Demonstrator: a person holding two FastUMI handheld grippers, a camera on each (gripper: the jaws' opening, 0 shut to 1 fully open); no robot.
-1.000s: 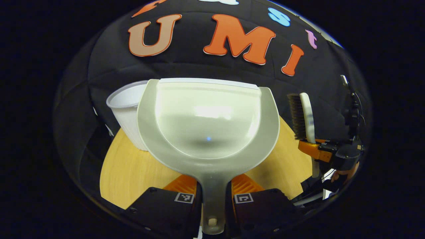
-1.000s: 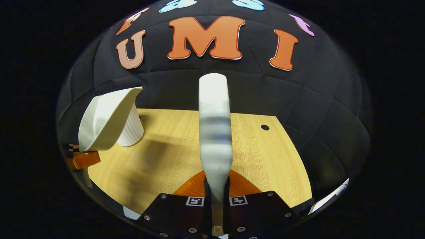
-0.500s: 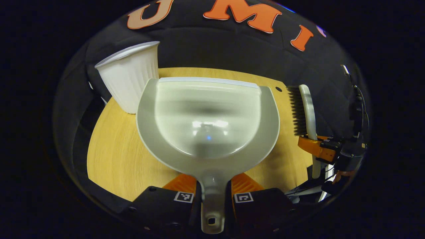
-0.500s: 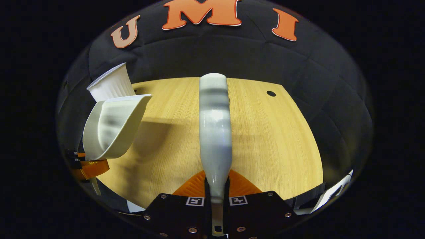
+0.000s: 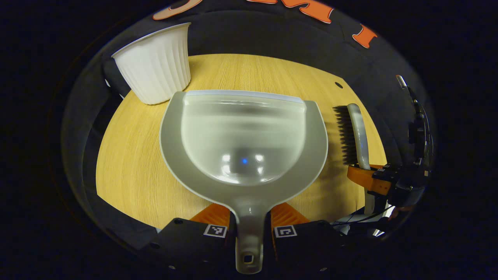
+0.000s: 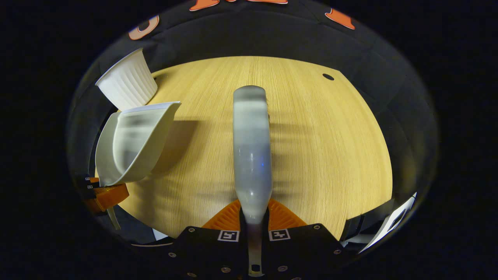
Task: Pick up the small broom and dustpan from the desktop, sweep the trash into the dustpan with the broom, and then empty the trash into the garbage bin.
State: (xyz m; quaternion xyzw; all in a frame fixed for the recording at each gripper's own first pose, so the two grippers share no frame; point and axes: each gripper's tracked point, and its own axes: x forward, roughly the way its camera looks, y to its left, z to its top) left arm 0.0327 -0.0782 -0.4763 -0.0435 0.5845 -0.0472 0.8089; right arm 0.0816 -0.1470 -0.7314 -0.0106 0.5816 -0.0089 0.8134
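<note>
My left gripper (image 5: pixel 249 225) is shut on the handle of the pale grey dustpan (image 5: pixel 243 140), held above the wooden desktop (image 5: pixel 132 155); its pan looks empty. In the right gripper view the dustpan (image 6: pixel 132 144) hangs at the left with the left gripper (image 6: pixel 105 194) under it. My right gripper (image 6: pixel 255 229) is shut on the handle of the small broom (image 6: pixel 251 147), whose white back faces the camera. In the left gripper view the broom (image 5: pixel 352 134) stands upright at the right, dark bristles facing the dustpan, with the right gripper (image 5: pixel 373 177) below it. No trash is visible on the desktop.
A white ribbed garbage bin (image 5: pixel 155 66) stands at the far left of the desktop (image 6: pixel 319 147), seen also as the bin (image 6: pixel 124 81) in the right gripper view. A small dark hole (image 6: pixel 328 76) sits near the desk's far right corner. A hand (image 5: pixel 400 210) holds the right gripper.
Both views have tilted downward toward the desktop, so more wood and less wall shows. The dustpan and broom stay clamped. The bin now sits farther from the dustpan's lip.
</note>
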